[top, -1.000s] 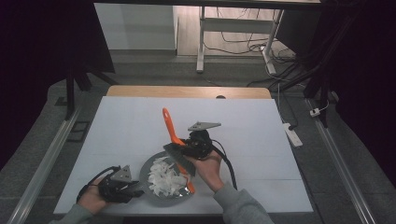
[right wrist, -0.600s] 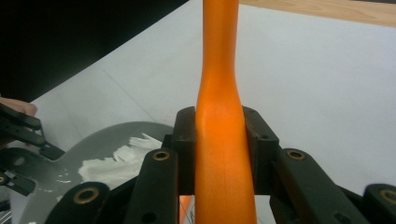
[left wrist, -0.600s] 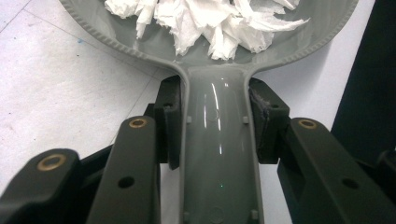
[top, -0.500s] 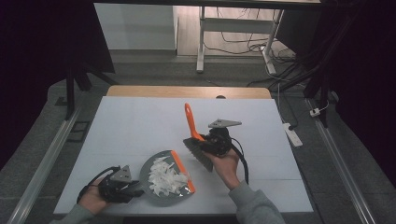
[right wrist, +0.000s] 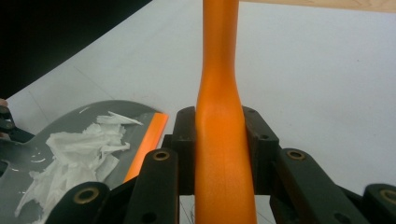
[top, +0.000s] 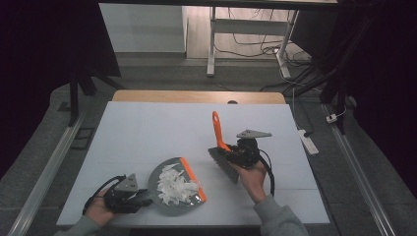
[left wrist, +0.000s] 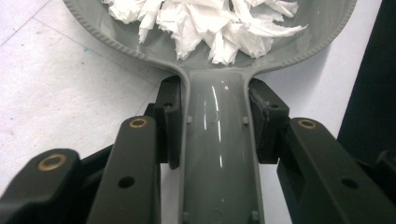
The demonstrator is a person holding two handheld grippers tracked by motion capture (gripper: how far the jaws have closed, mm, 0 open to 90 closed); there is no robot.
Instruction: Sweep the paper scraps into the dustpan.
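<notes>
With the left claw (top: 142, 196) pinching the dustpan (top: 169, 169) handle and the right claw (top: 231, 155) pinching the brush (top: 220, 147), any tilt could spill the paper scraps (top: 176, 186) ahead of the left claw.

The white surface (top: 162, 132) is evenly lit from above, while the room around it is left in deep darkness. Only faint shadows are cast. Beyond the fingers (left wrist: 170, 121) of the left gripper view, glare streaks are seen on the grey dustpan (left wrist: 219, 154). The orange handle (right wrist: 219, 154) is rendered slightly soft at close range.
</notes>
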